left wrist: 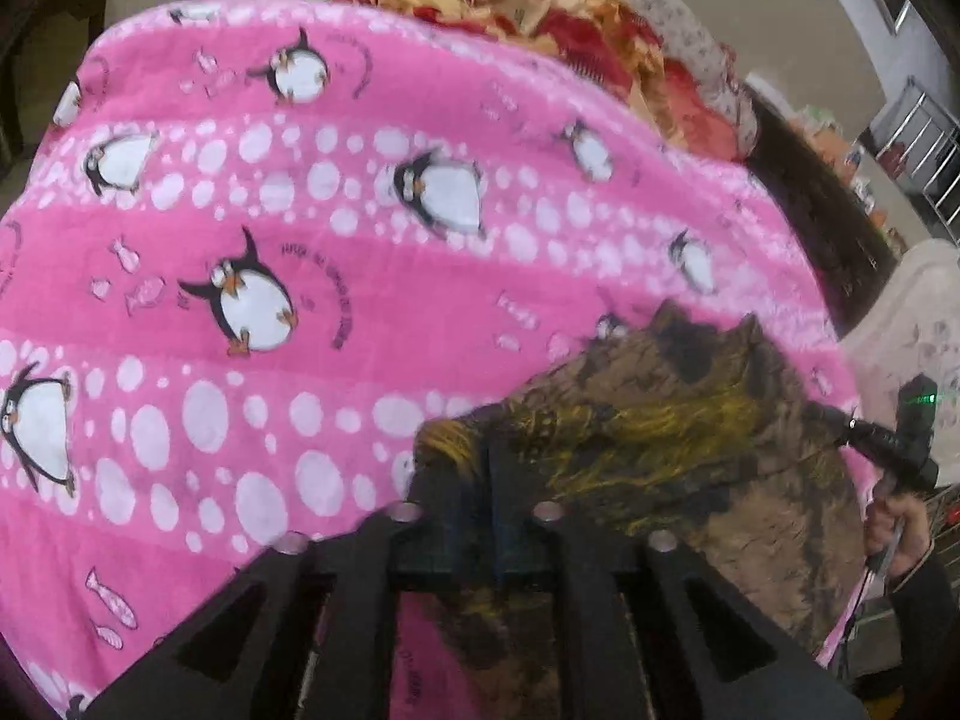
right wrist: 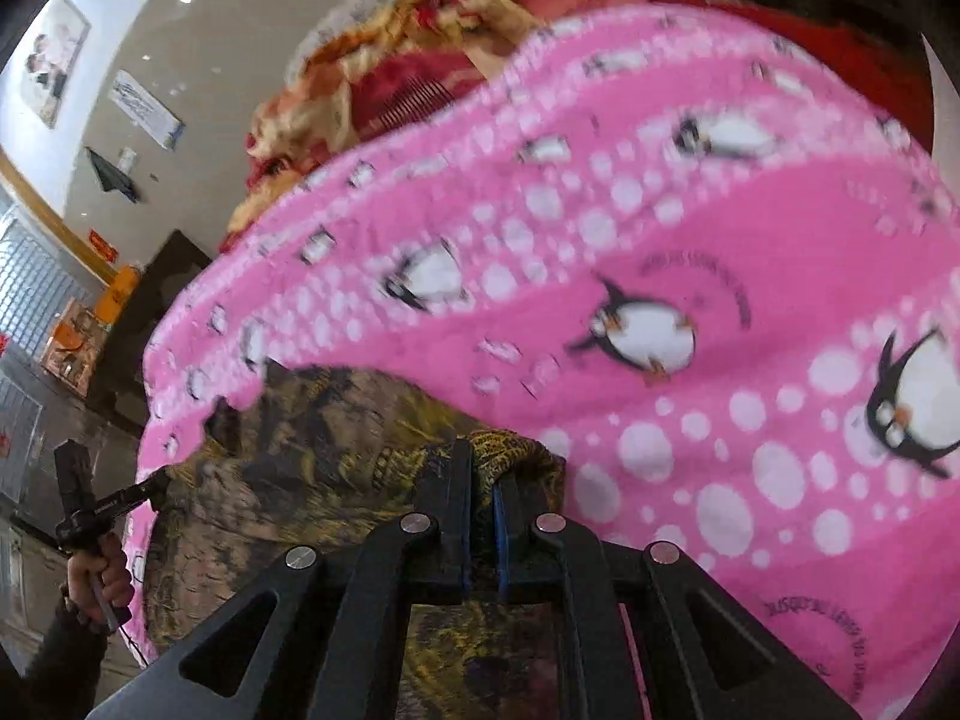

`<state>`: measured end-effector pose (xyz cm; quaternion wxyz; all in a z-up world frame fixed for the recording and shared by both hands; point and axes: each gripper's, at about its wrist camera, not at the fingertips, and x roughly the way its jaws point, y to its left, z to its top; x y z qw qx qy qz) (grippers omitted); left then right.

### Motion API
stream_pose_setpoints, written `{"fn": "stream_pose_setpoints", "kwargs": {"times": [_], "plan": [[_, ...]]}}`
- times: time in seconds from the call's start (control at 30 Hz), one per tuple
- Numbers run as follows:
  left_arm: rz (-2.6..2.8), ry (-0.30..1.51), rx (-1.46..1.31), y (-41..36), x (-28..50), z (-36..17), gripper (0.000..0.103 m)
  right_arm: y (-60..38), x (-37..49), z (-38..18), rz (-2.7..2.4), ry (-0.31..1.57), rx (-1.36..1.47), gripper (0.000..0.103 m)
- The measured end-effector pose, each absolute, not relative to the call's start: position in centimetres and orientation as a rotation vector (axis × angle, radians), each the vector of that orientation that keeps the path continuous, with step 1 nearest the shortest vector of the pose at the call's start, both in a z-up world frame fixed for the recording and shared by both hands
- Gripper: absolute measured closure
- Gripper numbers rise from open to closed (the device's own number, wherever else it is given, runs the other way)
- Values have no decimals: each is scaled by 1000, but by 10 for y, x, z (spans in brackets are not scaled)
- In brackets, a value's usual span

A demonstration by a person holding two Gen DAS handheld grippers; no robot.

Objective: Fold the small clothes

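A small brown, black and yellow patterned garment (left wrist: 672, 450) lies on a pink penguin blanket (left wrist: 300, 240). My left gripper (left wrist: 480, 468) is shut on a bunched edge of the garment at its left side. In the right wrist view the same garment (right wrist: 312, 450) spreads to the left, and my right gripper (right wrist: 483, 468) is shut on a bunched yellow-brown edge of it. Each view shows the other gripper pinching the garment's far edge: the right one (left wrist: 840, 420) and the left one (right wrist: 159, 483).
The pink blanket (right wrist: 690, 240) covers the work surface. A red and gold floral blanket (left wrist: 540, 6) is heaped at the far end, also in the right wrist view (right wrist: 384, 78). A dark cabinet (right wrist: 144, 312) and shelves stand beyond the edge.
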<state>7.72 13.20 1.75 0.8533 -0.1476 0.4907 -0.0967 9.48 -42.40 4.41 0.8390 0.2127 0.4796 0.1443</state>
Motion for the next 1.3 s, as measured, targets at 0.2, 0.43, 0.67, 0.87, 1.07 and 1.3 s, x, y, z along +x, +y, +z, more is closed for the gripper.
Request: {"fn": "stream_pose_setpoints", "kwargs": {"times": [0.2,0.43,0.67,0.87,1.07,1.3], "plan": [[-120,958,-304,153,48,43,36,-440,58,75,351,935,570,66],[-279,898,-193,81,-62,76,56,-386,-41,123,464,865,312,59],[-219,1020,-118,60,-102,15,97,-329,-88,88,355,941,-24,63],[-250,1017,-285,109,-111,10,100,-388,-79,59,301,1023,178,69],[-192,929,-249,89,-101,61,71,-365,-75,108,316,921,69,67],[-139,884,-241,54,-17,70,50,-327,-3,116,248,882,103,55]]}}
